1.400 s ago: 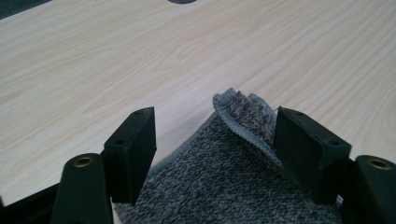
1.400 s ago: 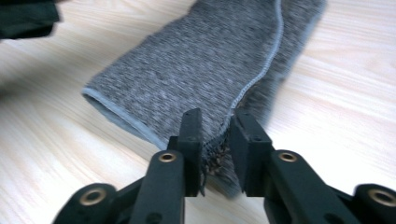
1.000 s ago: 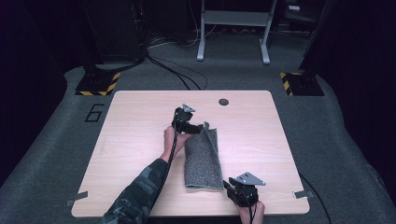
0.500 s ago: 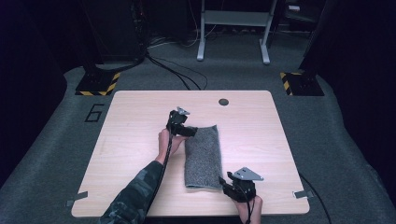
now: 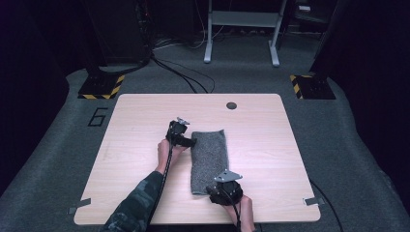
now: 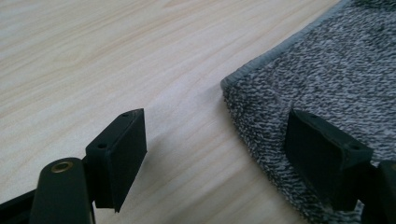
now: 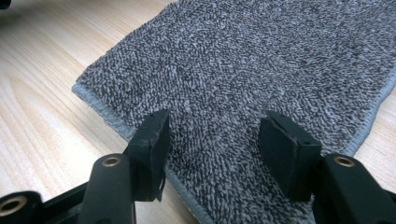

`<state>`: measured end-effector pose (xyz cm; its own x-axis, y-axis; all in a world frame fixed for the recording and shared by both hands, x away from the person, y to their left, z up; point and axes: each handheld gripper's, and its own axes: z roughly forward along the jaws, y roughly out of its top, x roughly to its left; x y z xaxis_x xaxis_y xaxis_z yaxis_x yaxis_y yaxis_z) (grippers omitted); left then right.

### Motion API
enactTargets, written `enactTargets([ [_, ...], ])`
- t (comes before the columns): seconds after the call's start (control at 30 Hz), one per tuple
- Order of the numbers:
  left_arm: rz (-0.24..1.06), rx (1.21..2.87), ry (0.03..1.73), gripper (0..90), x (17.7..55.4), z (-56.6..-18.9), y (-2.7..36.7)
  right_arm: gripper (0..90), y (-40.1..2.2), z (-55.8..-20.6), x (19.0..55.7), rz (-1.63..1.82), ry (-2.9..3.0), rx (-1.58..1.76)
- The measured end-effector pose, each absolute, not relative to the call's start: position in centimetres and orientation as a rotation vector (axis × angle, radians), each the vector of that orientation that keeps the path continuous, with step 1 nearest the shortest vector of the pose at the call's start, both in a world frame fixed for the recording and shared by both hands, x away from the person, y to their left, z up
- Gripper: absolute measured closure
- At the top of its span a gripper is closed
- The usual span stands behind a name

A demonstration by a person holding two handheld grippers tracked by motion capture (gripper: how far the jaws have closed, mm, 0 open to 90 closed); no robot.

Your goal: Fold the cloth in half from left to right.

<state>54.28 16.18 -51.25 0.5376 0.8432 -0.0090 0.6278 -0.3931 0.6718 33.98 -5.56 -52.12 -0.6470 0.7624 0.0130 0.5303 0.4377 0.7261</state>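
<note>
Grey towel now folded flat at mid-table, far corner lowered since a second ago. Right gripper at near edge, jaws just opened, nothing pinched; left gripper at far-left corner, jaws apart. Fold apparently released

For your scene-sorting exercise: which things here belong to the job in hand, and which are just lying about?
In the job: grey towel; left gripper; right gripper.
Lying about: round dark disc near the table's far edge; floor cables; metal stand.
</note>
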Motion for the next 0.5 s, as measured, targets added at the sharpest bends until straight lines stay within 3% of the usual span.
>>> enactTargets([
  [0.5,0.447,2.172,1.152,19.8,53.0,-51.7,17.1,44.2,-5.0,-52.1,31.2,1.061,2.440,1.099],
])
